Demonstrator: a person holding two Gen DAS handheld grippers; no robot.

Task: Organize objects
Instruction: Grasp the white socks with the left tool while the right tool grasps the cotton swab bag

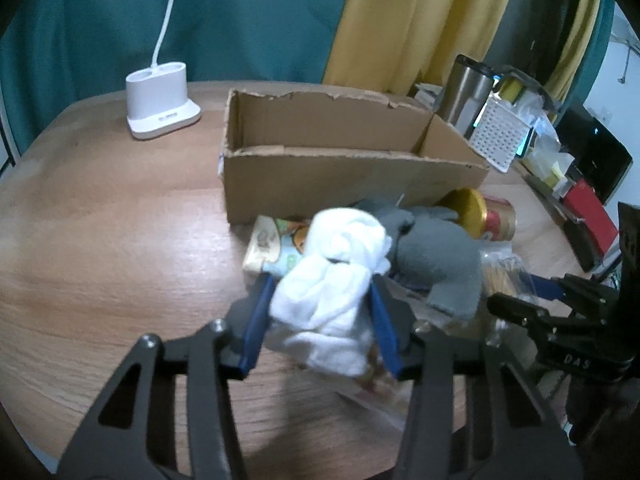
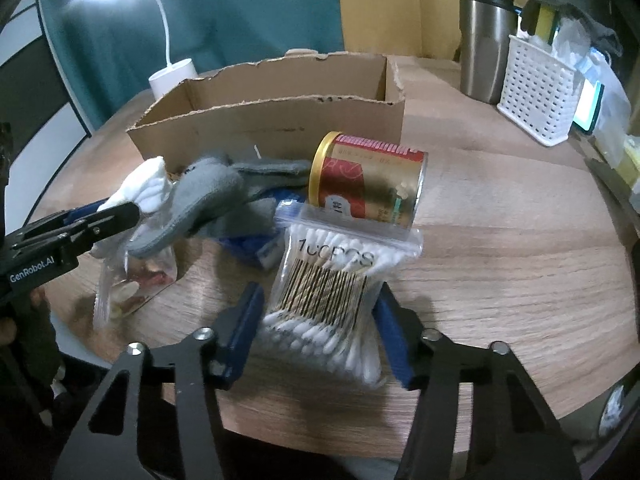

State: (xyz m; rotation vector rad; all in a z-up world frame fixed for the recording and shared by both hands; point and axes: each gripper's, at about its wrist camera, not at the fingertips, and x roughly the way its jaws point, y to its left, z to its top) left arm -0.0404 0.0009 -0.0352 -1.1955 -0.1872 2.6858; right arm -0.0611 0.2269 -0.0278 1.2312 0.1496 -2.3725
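My left gripper (image 1: 320,300) is shut on a white rolled sock (image 1: 324,292), held above the wooden table in front of an open cardboard box (image 1: 320,176). My right gripper (image 2: 320,312) is shut on a clear bag of cotton swabs (image 2: 336,296). A grey sock (image 1: 432,256) lies beside the white one, also in the right wrist view (image 2: 208,200). A red and gold can (image 2: 368,180) lies on its side in front of the box (image 2: 280,120). A small printed packet (image 1: 276,248) lies behind the white sock.
A white lamp base (image 1: 160,100) stands at the back left. A steel tumbler (image 2: 484,48) and a white perforated basket (image 2: 536,92) stand at the back right. A clear bag of snacks (image 2: 136,284) and a blue packet (image 2: 256,248) lie on the table (image 2: 500,260).
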